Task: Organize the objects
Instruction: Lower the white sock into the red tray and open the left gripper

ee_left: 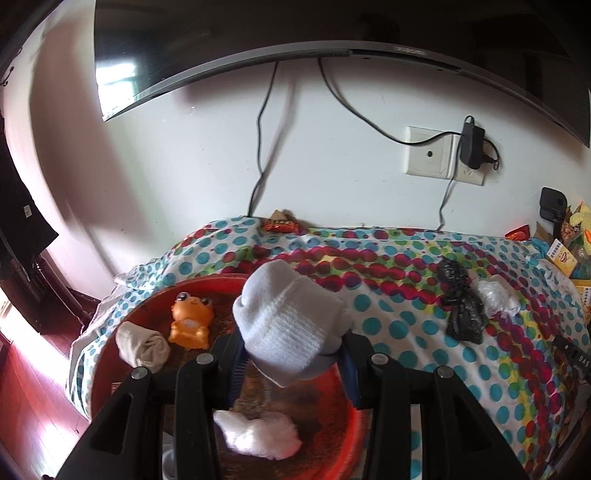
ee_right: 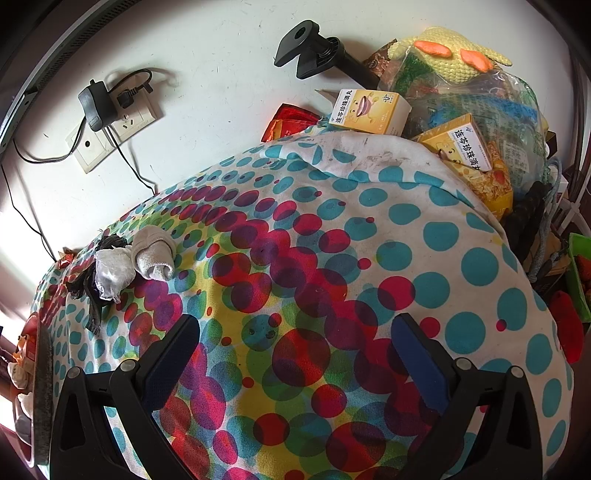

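My left gripper [ee_left: 291,354] is shut on a rolled pale blue-white sock [ee_left: 291,325] and holds it above a round red tray [ee_left: 347,424] at the table's left end. In the tray lie an orange frog toy [ee_left: 190,321], a rolled beige sock [ee_left: 142,345] and a white crumpled wad [ee_left: 258,434]. My right gripper [ee_right: 295,332] is open and empty over the dotted cloth [ee_right: 369,240]. On the cloth lie a black bag bundle [ee_left: 460,301], a white plastic wad [ee_left: 496,295] and, in the right wrist view, a grey rolled sock [ee_right: 155,253].
The table stands against a white wall with a TV [ee_left: 332,29], hanging cables and a socket with an adapter [ee_left: 471,146]. Medicine boxes [ee_right: 369,110], bags and a knitted yellow toy [ee_right: 454,51] crowd the right end. A red snack packet [ee_left: 280,225] lies at the back edge.
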The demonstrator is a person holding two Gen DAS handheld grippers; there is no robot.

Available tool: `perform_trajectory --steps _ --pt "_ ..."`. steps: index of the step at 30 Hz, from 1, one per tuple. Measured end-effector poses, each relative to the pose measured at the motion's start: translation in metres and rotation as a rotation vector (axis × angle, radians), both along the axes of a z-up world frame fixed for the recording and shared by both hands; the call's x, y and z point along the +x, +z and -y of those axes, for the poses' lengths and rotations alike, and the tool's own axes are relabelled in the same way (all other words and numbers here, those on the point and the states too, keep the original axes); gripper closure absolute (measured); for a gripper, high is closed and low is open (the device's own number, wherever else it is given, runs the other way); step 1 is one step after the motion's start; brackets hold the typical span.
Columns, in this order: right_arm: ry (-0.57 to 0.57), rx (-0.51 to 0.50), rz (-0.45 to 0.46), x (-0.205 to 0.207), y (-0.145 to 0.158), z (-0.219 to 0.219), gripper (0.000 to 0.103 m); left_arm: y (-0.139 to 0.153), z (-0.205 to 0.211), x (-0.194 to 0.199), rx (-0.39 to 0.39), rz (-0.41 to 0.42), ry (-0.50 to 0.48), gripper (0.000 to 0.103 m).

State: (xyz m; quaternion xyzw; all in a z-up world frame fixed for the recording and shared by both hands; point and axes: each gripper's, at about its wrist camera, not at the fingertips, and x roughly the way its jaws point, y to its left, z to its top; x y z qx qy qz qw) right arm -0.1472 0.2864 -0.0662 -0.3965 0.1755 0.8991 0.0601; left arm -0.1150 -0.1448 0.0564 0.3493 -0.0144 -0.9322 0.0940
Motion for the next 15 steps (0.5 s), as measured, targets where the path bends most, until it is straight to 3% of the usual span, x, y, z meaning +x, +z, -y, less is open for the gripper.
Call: perform_trajectory --steps 9,15 --pt "0.002 -0.004 -0.002 0.001 0.0 0.0 0.0 -0.011 0.102 0.041 -0.024 0.021 0.087 0.061" --pt "0.002 -0.002 -0.001 0.001 0.0 0.0 0.0 -0.025 0.158 0.068 0.009 0.036 0.157 0.061"
